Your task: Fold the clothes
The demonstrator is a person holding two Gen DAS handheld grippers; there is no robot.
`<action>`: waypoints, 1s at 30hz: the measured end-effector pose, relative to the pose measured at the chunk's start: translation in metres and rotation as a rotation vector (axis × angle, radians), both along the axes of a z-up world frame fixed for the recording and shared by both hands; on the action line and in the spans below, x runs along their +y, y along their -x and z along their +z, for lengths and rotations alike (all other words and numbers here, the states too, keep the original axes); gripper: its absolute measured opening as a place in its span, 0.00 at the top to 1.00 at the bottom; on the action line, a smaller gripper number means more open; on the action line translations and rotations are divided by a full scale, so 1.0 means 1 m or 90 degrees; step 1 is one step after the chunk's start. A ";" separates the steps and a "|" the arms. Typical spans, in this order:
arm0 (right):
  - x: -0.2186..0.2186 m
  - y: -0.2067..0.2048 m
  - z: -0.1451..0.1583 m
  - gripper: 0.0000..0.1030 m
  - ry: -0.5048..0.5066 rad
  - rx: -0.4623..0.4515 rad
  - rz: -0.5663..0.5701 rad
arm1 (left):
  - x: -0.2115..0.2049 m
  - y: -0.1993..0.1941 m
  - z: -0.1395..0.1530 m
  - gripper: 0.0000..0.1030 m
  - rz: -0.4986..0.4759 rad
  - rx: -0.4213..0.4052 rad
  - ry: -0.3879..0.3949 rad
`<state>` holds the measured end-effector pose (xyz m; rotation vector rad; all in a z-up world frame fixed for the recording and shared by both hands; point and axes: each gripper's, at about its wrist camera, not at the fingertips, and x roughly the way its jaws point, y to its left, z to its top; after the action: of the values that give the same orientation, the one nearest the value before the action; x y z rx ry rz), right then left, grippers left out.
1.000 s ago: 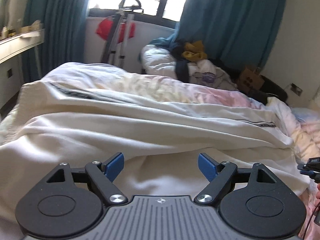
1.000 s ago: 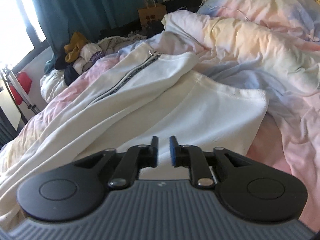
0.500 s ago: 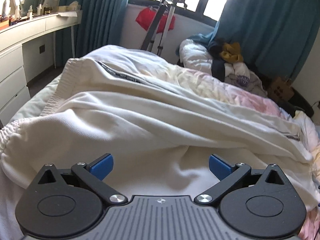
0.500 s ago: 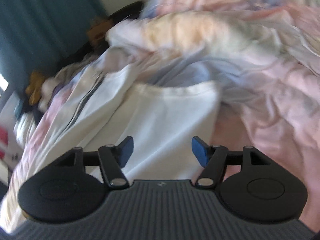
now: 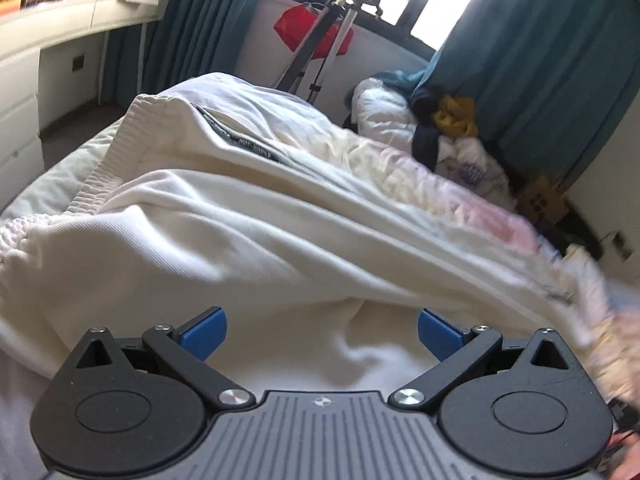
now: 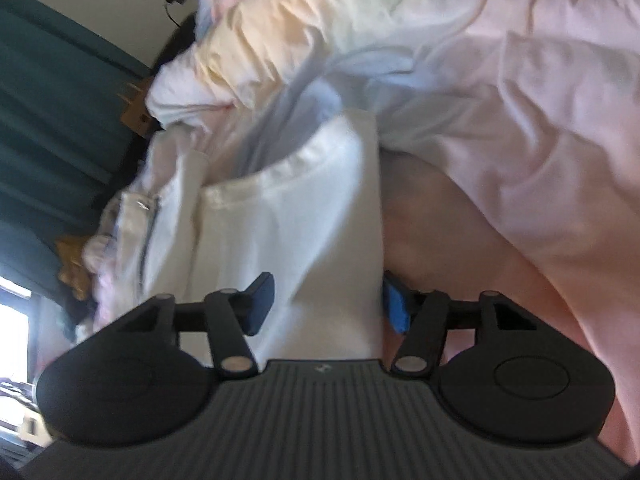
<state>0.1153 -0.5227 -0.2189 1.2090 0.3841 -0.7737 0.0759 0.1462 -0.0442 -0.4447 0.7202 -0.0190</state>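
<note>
Cream zip jacket [image 5: 248, 216], seemingly rumpled.

A jacket [image 5: 248, 232] lies spread across the bed [image 5: 48, 192]. Behind it, a heap of clothes [image 5: 448, 128] sits below the window [image 5: 448, 4]. A crumpled duvet [image 6: 520, 100] lies to the jacket's right.

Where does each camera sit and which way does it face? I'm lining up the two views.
Left wrist: behind the open left gripper, looking down over the white jacket on the bed toward window and curtains; only the gripper shows.
Right wrist: behind the right gripper, rolled, looking along the jacket's folded edge and pink duvet; its jaws, which have just been closing, straddle the edge.
Shared: jacket, its zipper, curtains.
</note>
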 end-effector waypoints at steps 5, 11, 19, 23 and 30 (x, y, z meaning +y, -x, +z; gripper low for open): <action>-0.003 0.013 -0.006 0.42 -0.046 -0.051 -0.036 | 0.041 -0.001 0.003 0.00 0.043 0.011 0.080; -0.008 0.008 -0.009 0.45 -0.033 -0.082 -0.011 | 0.084 0.010 0.005 0.00 0.097 0.009 0.162; -0.017 -0.003 -0.016 0.82 -0.009 -0.042 -0.008 | 0.104 0.026 0.014 0.00 0.133 0.066 0.051; -0.016 -0.007 -0.011 0.93 0.019 -0.026 0.005 | 0.117 0.035 0.013 0.00 0.170 0.092 0.098; -0.013 -0.011 0.014 0.94 0.110 -0.033 0.013 | 0.129 0.042 0.011 0.00 0.221 0.082 0.149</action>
<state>0.1262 -0.5355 -0.2053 1.0602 0.2805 -0.7409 0.0340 0.2752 -0.0328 -0.7957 0.7617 0.2560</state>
